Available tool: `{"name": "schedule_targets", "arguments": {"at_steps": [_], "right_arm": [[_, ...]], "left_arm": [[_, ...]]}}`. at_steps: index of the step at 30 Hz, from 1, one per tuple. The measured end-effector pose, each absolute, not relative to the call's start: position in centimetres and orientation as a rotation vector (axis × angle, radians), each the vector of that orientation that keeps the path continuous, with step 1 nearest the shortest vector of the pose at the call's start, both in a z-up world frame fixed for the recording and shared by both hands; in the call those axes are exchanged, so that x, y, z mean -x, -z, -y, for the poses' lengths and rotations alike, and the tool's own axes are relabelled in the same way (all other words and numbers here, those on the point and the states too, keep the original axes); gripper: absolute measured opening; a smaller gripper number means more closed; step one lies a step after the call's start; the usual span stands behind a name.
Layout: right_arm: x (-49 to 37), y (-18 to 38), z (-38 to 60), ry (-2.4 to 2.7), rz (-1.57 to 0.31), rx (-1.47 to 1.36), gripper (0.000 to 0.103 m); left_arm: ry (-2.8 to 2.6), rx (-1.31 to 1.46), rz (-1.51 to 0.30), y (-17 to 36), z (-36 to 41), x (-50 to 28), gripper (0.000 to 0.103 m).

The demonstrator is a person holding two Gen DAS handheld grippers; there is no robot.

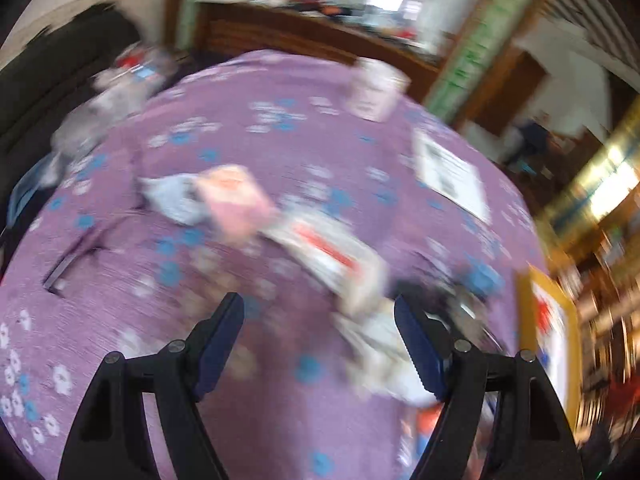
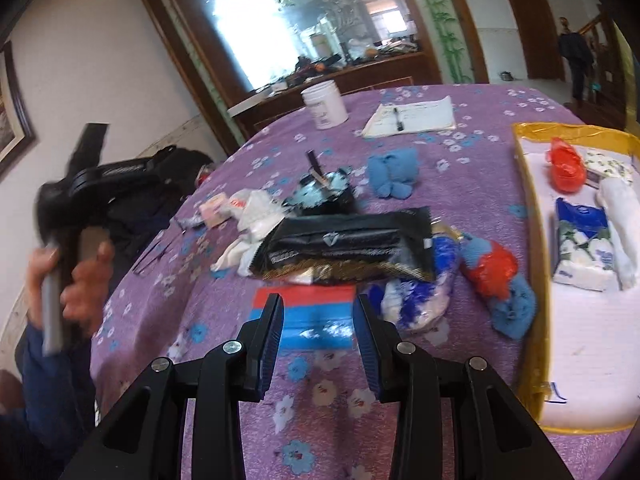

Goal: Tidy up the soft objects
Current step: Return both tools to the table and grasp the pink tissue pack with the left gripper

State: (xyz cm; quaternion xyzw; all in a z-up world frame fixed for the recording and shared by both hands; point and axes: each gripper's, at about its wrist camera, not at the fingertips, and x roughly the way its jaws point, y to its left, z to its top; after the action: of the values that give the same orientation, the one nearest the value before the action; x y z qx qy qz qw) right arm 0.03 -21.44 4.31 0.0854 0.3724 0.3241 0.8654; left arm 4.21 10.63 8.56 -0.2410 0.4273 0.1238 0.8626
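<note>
Soft items: a loose pile mid-table on the purple cloth [image 2: 460, 120]. Pile holds a black pouch [image 2: 344, 240], white bag [image 2: 256, 216], blue-white cloth [image 2: 420, 296], red bag [image 2: 494, 268] on a blue knit [image 2: 514, 308], blue toy [image 2: 394, 174], red-blue pack [image 2: 312, 316].

Tray [image 2: 526, 208], yellow-rimmed, to the right: already holds a tissue pack [image 2: 584, 248], a red bag, a white roll.

Right gripper [image 2: 318, 320]: jaws part-open, nothing between the pads, hanging above the red-blue pack.

Left gripper [image 1: 320, 344]: jaws wide, empty, over the cloth; view heavily blurred. The person's hand [image 2: 80, 280] on its handle shows in the right view.

Risks: pile items overlap, so one pinch may drag a neighbour; slick pouch and pack may slip from the pads; a fast-moving left hand may misplace its grasp.
</note>
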Motion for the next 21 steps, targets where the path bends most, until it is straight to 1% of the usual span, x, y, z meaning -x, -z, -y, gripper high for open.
{"name": "schedule_targets", "arguments": {"at_steps": [1,2,5,7,9,11,17,18,21], "right_arm": [[0.1,-4.4,21.2,-0.699,-0.773,-0.177,0.04],[0.3,-4.4,21.1,-0.708,-0.767,-0.169,0.045],[0.6,-4.6,20.7,-0.74,-0.75,-0.153,0.049],[1.0,-4.6,20.7,-0.743,-0.746,-0.138,0.051],[1.0,-4.5,20.7,-0.751,-0.746,-0.138,0.051],[1.1,-4.5,20.7,-0.753,-0.747,-0.14,0.051],[1.0,-4.4,20.8,-0.767,-0.756,-0.145,0.051],[0.9,-4.4,20.8,-0.766,-0.758,-0.145,0.051],[0.8,-4.4,20.8,-0.769,-0.76,-0.151,0.051]], "left_arm": [[-0.296,0.533,-0.904,-8.3,-12.1,-4.9,0.077],[-0.316,0.548,-0.91,-8.1,-13.3,-5.7,0.077],[-0.391,0.559,-0.943,-6.9,-15.7,-8.4,0.077],[-0.422,0.553,-0.976,-5.9,-16.6,-10.0,0.073],[-0.441,0.562,-1.013,-4.6,-17.3,-11.7,0.063],[-0.456,0.573,-1.049,-3.5,-17.6,-13.2,0.061],[-0.528,0.468,-1.092,-1.6,-16.9,-16.4,0.061],[-0.541,0.436,-1.077,-1.7,-16.7,-16.5,0.054],[-0.514,0.398,-1.069,-1.9,-16.1,-15.8,0.051]]}}
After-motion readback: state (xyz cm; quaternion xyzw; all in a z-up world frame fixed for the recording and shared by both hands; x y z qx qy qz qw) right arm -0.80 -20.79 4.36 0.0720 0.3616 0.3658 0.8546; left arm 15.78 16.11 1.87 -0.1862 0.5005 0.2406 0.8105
